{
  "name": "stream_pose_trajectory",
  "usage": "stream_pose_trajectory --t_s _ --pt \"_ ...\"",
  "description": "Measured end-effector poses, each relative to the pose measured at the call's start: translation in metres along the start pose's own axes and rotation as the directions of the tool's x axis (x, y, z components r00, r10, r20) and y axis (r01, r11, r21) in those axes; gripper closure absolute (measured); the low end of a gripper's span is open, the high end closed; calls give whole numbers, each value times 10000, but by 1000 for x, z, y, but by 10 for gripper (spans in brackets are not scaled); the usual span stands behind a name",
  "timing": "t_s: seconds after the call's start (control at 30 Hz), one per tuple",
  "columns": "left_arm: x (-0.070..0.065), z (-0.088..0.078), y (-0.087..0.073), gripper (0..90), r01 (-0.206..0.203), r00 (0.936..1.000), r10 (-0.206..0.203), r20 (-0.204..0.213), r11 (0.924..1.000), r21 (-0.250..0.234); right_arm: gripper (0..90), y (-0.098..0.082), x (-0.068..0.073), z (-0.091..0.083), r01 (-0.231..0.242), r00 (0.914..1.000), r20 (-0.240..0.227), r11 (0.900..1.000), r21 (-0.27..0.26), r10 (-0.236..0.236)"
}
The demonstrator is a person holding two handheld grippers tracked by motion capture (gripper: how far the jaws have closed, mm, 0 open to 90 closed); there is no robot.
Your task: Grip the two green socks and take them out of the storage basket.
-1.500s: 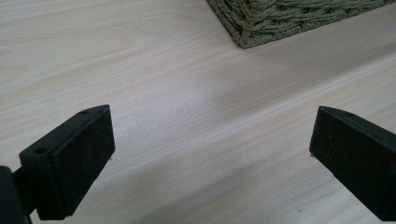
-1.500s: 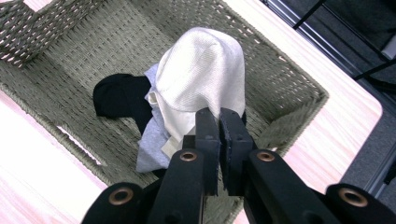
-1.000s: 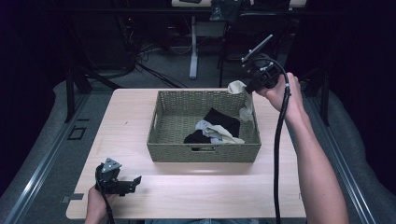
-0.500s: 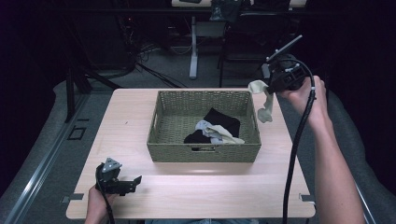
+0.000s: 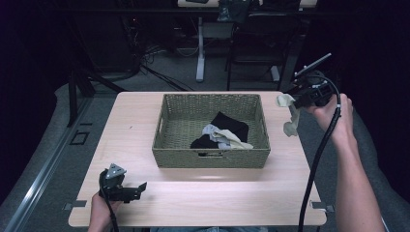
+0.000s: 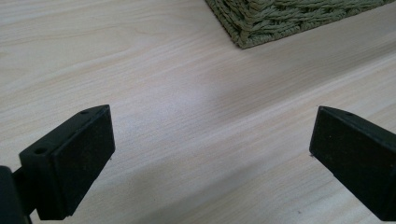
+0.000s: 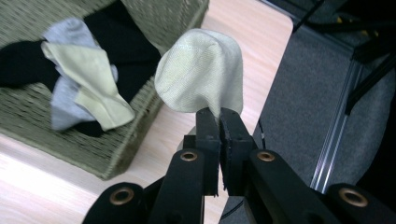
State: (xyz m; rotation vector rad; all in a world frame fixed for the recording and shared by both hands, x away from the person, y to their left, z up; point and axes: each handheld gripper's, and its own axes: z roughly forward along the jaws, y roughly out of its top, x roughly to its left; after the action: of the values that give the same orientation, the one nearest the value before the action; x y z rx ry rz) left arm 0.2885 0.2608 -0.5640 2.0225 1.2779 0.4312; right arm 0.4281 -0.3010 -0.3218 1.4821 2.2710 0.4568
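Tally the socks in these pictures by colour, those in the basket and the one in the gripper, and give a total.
Cream socks: 2, one held by the right gripper as the held cream sock, one cream sock in the basket.
Grey socks: 1, the grey sock.
Black socks: 2 as far as shows, the rear black sock and the front black sock.
Total: 5, four of them in the wicker basket.
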Motion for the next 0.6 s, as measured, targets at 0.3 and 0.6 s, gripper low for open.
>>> stream_pose_trajectory --t_s 0.3,0.6 --pt "0 0 0 1 1 10000 -1 -35 10000 -26 878 -26 -6 44 -464 9989 -69 9974 556 468" --pt "0 0 -1 1 -9 10000 9 -42 10000 -20 878 -44 -5 86 -773 9956 -437 9914 1059 823"
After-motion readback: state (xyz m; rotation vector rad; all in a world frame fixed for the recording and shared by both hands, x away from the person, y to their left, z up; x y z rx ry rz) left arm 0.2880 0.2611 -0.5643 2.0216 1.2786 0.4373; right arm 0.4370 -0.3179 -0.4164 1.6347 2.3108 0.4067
